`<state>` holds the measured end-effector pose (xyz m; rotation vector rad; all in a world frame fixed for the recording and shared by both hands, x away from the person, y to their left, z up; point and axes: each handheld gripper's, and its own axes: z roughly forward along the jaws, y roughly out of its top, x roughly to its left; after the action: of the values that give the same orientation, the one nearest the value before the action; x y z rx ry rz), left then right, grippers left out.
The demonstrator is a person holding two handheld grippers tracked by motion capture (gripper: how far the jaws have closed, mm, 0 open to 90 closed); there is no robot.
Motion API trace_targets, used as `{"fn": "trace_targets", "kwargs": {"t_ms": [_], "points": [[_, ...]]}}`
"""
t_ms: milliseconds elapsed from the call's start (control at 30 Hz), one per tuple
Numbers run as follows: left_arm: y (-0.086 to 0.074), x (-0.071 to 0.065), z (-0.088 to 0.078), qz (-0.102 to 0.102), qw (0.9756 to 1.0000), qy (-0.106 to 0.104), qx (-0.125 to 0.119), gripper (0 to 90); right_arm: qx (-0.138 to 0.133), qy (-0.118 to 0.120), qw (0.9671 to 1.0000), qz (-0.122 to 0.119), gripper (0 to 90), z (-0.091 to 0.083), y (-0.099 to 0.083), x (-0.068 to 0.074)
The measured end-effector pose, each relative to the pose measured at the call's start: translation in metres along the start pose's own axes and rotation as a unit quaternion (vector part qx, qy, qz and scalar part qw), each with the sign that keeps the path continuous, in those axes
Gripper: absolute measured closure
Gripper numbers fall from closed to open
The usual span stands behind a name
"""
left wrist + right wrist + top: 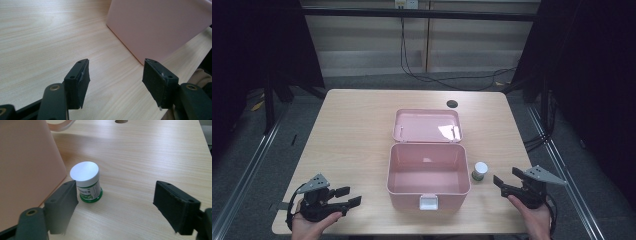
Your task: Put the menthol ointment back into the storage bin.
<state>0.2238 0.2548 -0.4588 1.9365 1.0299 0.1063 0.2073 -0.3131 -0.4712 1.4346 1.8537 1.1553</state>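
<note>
A: Right gripper view has the right tool (pixel 113 206) spread wide, with nothing between its 2 black pads. One pad sits just beside the small white-capped jar with the green label (pixel 86 183), which stands upright on the pale wooden tabletop (pixel 150 157); I can't tell whether pad and jar touch.

B: So it grips nothing. Why approach from that side?

A: My guess: the jar stands just to the right of the open pink plastic box (pixel 428 172), close to its wall. Coming in level from the near right edge lets the pads straddle the jar without bumping the box.

B: And the left tool?

A: From the high view, the left tool (pixel 348 196) rests low near the front left corner of the tabletop, well apart from the box. Its pads stand partly apart with only bare wood between them. It points toward the box's left wall, perhaps parked there to steady it.

B: The box itself?

A: Centred, lid (pixel 427 125) thrown back flat behind it, interior bare, white latch facing the person. That looks ready to take the jar.
</note>
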Motion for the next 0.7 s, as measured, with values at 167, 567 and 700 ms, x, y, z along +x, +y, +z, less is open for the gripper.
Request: {"fn": "trace_targets", "kwargs": {"t_ms": [167,567,700], "points": [[-0.002,0.001,-0.001,-0.010,0.9998,-0.007,-0.014,42.6,0.011,0.016,0.9997,0.012,22.0,0.000,0.002,-0.001],[0.002,0.000,-0.001,-0.006,0.9993,-0.026,-0.025,55.5,0.037,0.020,0.9991,-0.003,37.8,-0.004,0.008,0.003],[0.001,-0.001,-0.002,0.000,0.9994,-0.024,-0.026,54.9,0.063,0.062,0.9961,-0.003,32.7,-0.005,0.020,0.005]]}}
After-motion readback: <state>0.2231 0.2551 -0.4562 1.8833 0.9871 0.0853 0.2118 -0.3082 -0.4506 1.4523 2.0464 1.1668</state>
